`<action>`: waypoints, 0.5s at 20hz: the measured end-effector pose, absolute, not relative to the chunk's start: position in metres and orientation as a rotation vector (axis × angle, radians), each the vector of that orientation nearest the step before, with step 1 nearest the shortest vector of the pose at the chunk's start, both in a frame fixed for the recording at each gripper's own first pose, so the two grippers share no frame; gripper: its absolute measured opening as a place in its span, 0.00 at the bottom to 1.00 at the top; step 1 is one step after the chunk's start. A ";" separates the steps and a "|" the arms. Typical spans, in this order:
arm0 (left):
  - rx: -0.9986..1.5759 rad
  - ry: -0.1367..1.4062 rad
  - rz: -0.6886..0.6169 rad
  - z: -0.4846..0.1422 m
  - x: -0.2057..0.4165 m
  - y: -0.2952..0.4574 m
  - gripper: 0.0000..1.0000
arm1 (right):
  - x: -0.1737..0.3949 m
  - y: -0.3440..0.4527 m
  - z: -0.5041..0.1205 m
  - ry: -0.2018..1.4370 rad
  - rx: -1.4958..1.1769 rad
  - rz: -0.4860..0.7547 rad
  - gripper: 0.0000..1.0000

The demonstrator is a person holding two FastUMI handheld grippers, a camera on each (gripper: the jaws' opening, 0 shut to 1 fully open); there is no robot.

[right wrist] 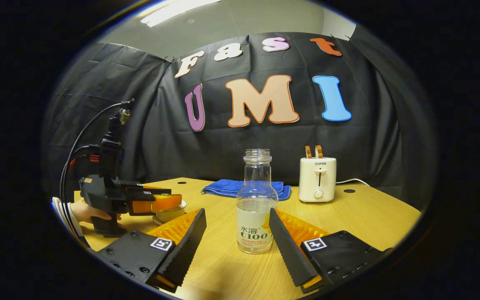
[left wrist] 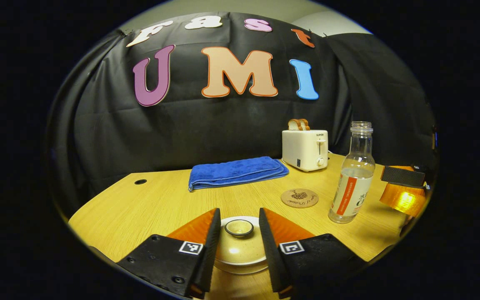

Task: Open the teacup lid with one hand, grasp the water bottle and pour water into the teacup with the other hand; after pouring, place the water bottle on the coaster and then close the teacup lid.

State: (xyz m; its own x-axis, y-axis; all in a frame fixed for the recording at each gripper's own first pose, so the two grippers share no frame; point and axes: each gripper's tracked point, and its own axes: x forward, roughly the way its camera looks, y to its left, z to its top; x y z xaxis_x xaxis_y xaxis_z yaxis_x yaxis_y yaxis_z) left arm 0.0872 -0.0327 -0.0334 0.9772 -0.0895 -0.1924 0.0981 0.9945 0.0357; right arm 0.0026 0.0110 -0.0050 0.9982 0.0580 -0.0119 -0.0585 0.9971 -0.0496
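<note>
On the light wooden worktop (left wrist: 148,204) sits a small cream teacup with its round lid (left wrist: 240,246) still on top, and the lid has a dark-rimmed knob in the middle. In the left gripper view the left claw (left wrist: 238,233) is spread wide, with one finger on each side of the lid, and neither finger seems to touch it. In the right gripper view that same left claw (right wrist: 163,203) shows farther off at the left, held by a person's hand (right wrist: 88,211) in a white sleeve, right over the teacup (right wrist: 172,214). A clear plastic water bottle with no cap and a white and orange label (right wrist: 256,208) stands upright on the worktop, partly full of water. The right claw (right wrist: 237,231) is spread open, with the bottle standing between its two fingers, a little beyond their tips, and a gap on each side. In the left gripper view the bottle (left wrist: 353,175) is off to the right, with the right claw (left wrist: 404,187) just past it. A round brown coaster with a dark drawing on it (left wrist: 299,198) lies flat near the bottle, with nothing on it. Farther back lies a folded blue towel (left wrist: 236,171). Beside it stands a cream toaster (left wrist: 305,149) with two slices of bread (left wrist: 298,124) poking out of the top.
</note>
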 end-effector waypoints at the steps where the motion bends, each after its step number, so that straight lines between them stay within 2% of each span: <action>1: 0.048 0.192 -0.095 -0.033 0.087 -0.033 0.51 | 0.003 0.011 -0.004 0.011 -0.050 0.059 0.94; 2: 0.049 0.191 -0.093 -0.032 0.087 -0.033 0.42 | 0.001 0.011 -0.005 0.011 -0.050 0.059 0.94; 3: 0.048 0.183 -0.087 -0.031 0.088 -0.032 0.41 | 0.001 0.011 -0.005 0.011 -0.050 0.059 0.94; 5: 0.041 0.176 -0.084 -0.031 0.088 -0.031 0.32 | 0.001 0.011 -0.005 0.011 -0.050 0.059 0.94; 6: 0.040 0.177 -0.083 -0.031 0.088 -0.031 0.30 | 0.001 0.012 -0.004 0.011 -0.050 0.059 0.97; 9: 0.037 0.173 -0.069 -0.030 0.089 -0.028 0.27 | 0.001 0.011 -0.004 0.012 -0.049 0.059 0.94; 10: 0.031 0.166 -0.057 -0.028 0.088 -0.026 0.28 | 0.001 0.011 -0.004 0.012 -0.049 0.059 0.94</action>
State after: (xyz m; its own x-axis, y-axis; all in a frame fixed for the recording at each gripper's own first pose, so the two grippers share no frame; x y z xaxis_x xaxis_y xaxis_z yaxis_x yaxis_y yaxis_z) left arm 0.0877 -0.0258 -0.0283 0.9847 -0.0542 -0.1658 0.0593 0.9979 0.0262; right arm 0.0014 0.0113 -0.0044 0.9982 0.0585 -0.0132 -0.0591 0.9971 -0.0489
